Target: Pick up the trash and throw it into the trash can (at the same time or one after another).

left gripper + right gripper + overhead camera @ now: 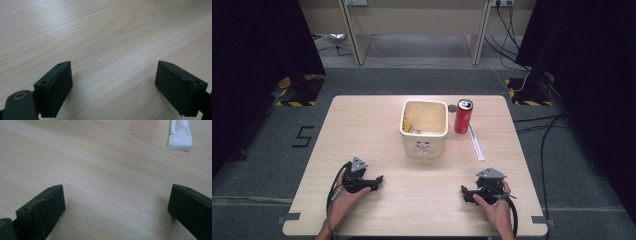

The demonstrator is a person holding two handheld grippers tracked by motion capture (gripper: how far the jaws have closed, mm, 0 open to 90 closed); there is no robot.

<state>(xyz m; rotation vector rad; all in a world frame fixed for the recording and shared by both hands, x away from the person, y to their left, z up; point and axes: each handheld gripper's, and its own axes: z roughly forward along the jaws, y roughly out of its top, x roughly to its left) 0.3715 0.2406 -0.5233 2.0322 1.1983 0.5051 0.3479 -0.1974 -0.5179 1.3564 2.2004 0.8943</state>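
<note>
A cream square container (424, 129) stands at the middle of the wooden table (362, 125), with some scraps inside. A red can (463, 116) stands upright just right of it. A long white paper-wrapped packet (476, 142) lies right of the container; its end (180, 135) appears in the right gripper view. My left gripper (377, 182) rests low near the front left, held by a hand, open with only bare wood between its jaws (113, 87). My right gripper (465, 194) rests near the front right, open over bare wood (116, 212).
A small dark round object (452, 107) lies behind the container beside the can. The table's front edge (412, 234) runs close to both hands. Cables (542, 130) trail on the grey floor at the right, and furniture legs (352, 35) stand beyond the table.
</note>
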